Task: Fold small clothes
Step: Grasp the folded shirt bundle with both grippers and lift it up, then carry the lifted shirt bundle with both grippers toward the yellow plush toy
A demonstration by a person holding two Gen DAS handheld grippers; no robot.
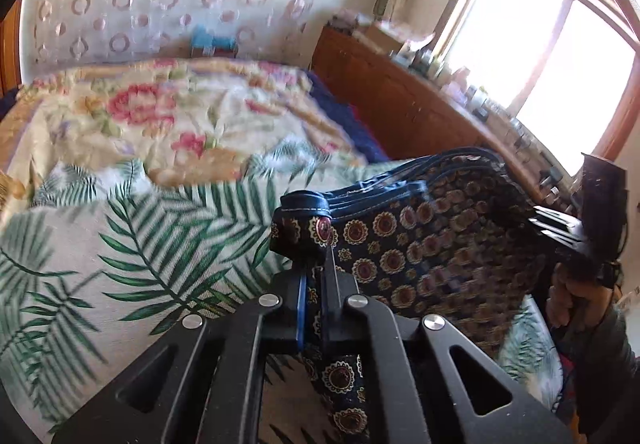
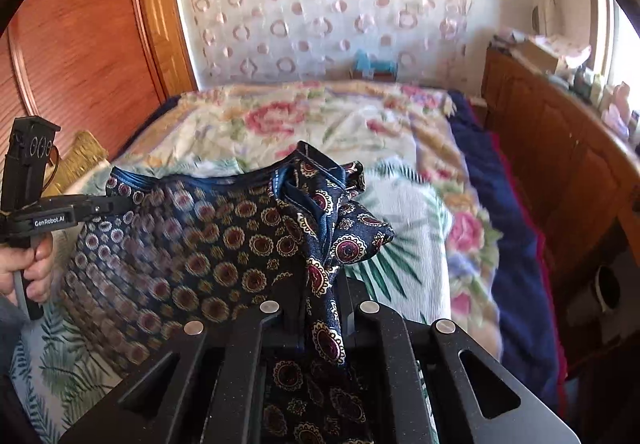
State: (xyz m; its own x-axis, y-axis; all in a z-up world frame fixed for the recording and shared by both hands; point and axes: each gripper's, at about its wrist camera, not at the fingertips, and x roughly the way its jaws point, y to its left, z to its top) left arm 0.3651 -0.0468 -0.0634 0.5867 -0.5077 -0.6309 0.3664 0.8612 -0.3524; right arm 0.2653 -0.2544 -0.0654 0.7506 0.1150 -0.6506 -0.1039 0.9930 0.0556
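A small dark navy garment [image 1: 432, 240] with red and gold medallions and blue trim hangs stretched in the air between my two grippers, above the bed. My left gripper [image 1: 318, 244] is shut on its left corner, with the folded trim bunched at the fingertips. My right gripper [image 2: 320, 268] is shut on its right corner; cloth [image 2: 224, 244] drapes over and between the fingers. The right gripper also shows in the left wrist view [image 1: 568, 224], and the left gripper in the right wrist view [image 2: 100, 206].
Below lies a bed with a green palm-leaf sheet [image 1: 132, 268] and a floral quilt [image 2: 320, 124] behind it. A wooden cabinet [image 1: 408, 104] with bottles stands on the right under a bright window [image 1: 540, 44]. A wooden wardrobe [image 2: 92, 44] stands on the left.
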